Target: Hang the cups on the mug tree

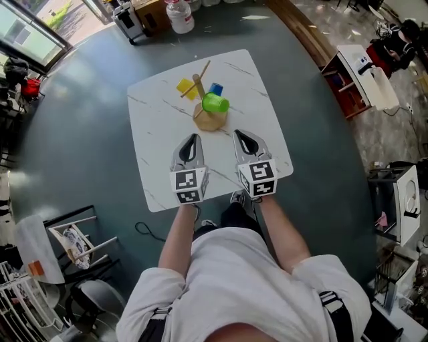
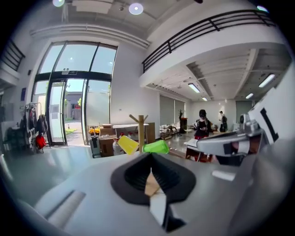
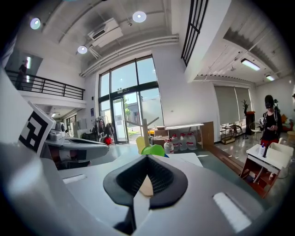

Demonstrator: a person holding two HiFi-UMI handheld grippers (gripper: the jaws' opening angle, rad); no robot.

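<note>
A wooden mug tree (image 1: 204, 100) stands on the white marble table (image 1: 160, 174). A yellow cup (image 1: 186, 87), a blue cup (image 1: 215, 89) and a green cup (image 1: 216, 103) hang on its arms. My left gripper (image 1: 192, 140) is shut and empty, near the table's front, short of the tree. My right gripper (image 1: 242, 137) is shut and empty beside it. In the left gripper view the tree (image 2: 140, 130) shows with the yellow cup (image 2: 127, 144) and green cup (image 2: 156, 147) beyond the closed jaws. In the right gripper view the tree (image 3: 145, 129) and green cup (image 3: 153, 150) stand ahead.
A large water bottle (image 1: 179, 15) and boxes (image 1: 152, 15) stand on the floor beyond the table. A folding rack (image 1: 77, 244) sits at the lower left, a white and red bench (image 1: 358, 77) at the right. People stand far off in the hall.
</note>
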